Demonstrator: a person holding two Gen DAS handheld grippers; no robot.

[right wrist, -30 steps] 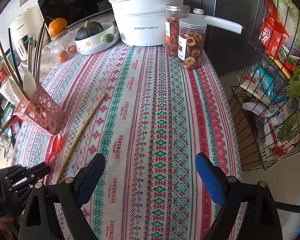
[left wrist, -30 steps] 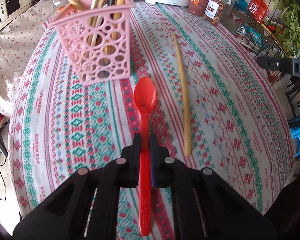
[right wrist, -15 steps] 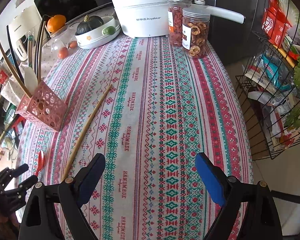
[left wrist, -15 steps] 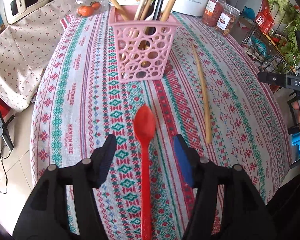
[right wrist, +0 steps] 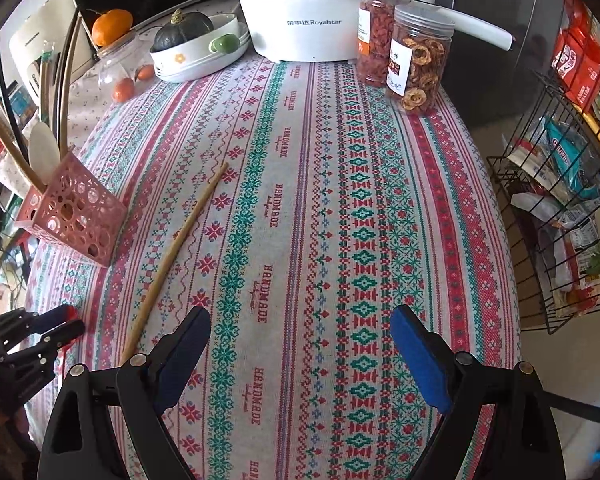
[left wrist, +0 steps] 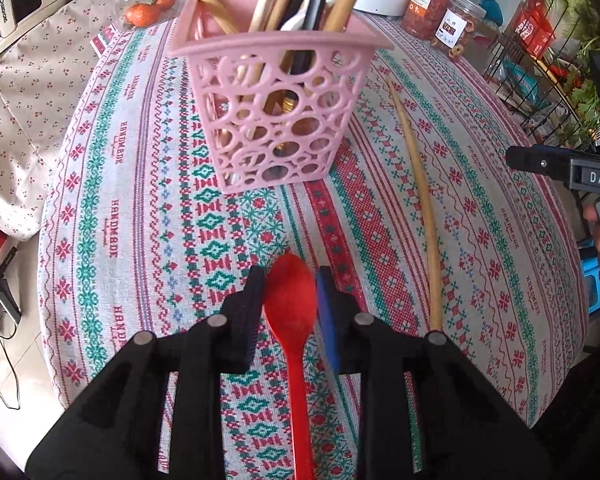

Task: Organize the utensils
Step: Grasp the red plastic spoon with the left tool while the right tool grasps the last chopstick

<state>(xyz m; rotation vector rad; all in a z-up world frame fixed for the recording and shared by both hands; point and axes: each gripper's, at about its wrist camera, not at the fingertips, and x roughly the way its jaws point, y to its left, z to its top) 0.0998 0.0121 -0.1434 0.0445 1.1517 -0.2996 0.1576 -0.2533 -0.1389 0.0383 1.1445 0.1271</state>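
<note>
My left hand-held gripper point(left wrist: 290, 288) sits low over the table point(left wrist: 500, 240), near its front edge in my left wrist view. Its two pads flank the bowl of the red spoon point(left wrist: 290, 312); they look pressed against the bowl's sides, so I read it as clamped on the spoon, though whether the spoon is lifted off the cloth I cannot tell. The spoon's handle runs back between the fingers toward the camera.

Further in from that edge stands the pink basket point(left wrist: 278, 116), upright, already holding several wooden and dark utensils. A long wooden stick point(left wrist: 418, 184) lies flat on the cloth just right of the basket, apart from it and from the spoon.

My right hand-held gripper point(right wrist: 300, 344) hovers with its fingers wide apart and nothing between them, over the patterned cloth near the table's near edge in its own view. From there the stick's near end lies just beside its left finger. At the far edge I see a white cooker point(right wrist: 312, 12) and two lidded jars point(right wrist: 418, 64).
</note>
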